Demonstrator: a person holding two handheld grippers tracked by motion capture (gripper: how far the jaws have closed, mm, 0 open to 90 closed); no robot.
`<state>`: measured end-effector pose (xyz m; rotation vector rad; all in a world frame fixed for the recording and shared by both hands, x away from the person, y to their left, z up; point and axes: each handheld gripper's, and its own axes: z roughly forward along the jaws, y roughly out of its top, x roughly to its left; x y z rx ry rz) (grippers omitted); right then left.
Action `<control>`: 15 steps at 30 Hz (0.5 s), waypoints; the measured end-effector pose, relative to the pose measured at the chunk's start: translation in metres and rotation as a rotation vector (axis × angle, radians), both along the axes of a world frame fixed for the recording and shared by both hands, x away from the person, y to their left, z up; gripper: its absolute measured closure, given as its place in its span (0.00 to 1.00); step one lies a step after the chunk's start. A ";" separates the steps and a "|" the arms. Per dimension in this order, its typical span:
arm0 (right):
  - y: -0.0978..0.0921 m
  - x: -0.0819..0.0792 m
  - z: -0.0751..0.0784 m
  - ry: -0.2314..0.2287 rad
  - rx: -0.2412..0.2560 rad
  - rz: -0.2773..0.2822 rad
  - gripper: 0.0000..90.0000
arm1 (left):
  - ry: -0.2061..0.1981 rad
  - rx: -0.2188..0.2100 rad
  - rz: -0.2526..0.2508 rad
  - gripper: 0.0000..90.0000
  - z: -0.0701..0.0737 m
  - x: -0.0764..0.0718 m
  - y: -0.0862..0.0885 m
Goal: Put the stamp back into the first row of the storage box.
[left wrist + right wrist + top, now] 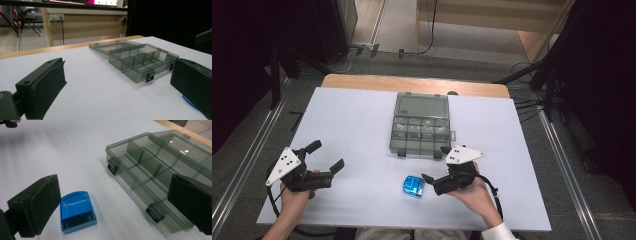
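Note:
A smoky grey compartment box lies open at the table's middle, its lid folded back flat; I also see the box from both grippers. A small blue translucent case rests on the white table in front of it. My right gripper is open, its jaws wide apart just right of the blue case and holding nothing. At the table's front left, my left gripper is also open and empty, pointing towards the box.
The white board covers a wooden table. Cables and black stands lie on the floor behind and to both sides. A wooden desk stands beyond the table.

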<state>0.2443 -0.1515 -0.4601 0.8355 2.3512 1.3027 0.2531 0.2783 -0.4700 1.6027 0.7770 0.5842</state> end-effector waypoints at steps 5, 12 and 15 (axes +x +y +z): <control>0.014 0.003 -0.001 0.017 -0.039 0.037 0.00 | 0.000 -0.002 0.002 0.00 0.000 0.000 0.001; 0.034 0.004 -0.006 0.026 -0.115 0.087 0.00 | 0.000 -0.004 0.003 0.00 0.000 0.000 0.001; 0.042 0.005 -0.008 0.036 -0.138 0.108 0.00 | 0.001 -0.003 0.000 0.00 0.000 0.000 0.001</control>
